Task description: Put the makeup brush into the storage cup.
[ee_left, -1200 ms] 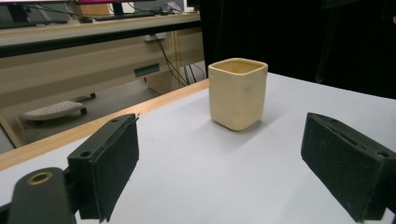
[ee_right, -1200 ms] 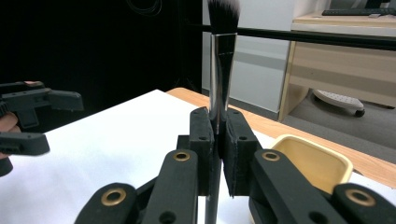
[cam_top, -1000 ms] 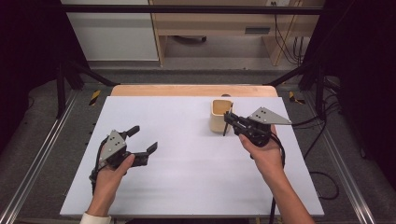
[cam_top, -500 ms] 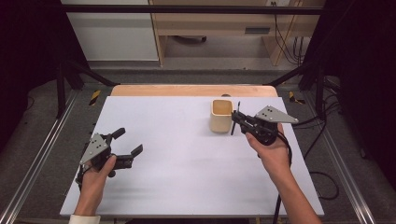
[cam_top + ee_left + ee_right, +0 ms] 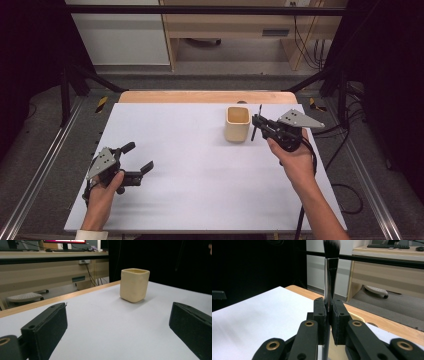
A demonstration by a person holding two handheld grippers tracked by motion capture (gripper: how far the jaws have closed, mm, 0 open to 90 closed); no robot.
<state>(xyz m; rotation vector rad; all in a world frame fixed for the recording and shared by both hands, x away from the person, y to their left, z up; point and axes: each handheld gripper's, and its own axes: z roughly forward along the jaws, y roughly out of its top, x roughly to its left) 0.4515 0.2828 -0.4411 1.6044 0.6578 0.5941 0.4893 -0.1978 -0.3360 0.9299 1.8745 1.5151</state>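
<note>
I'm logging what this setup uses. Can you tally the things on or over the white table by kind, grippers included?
Cups: 1, the cream cup standing on the table.
Brushes: 1, the brush clamped upright in the right gripper.
Grippers: 2, the right one and the left gripper, open with nothing between its jaws.
Total: 4

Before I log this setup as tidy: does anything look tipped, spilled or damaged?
Nothing stands out. The cream cup stands upright on the white table, with no spill around it. The right tongs are shut on a brush, bristles up. The left tongs are open with nothing between them.
</note>
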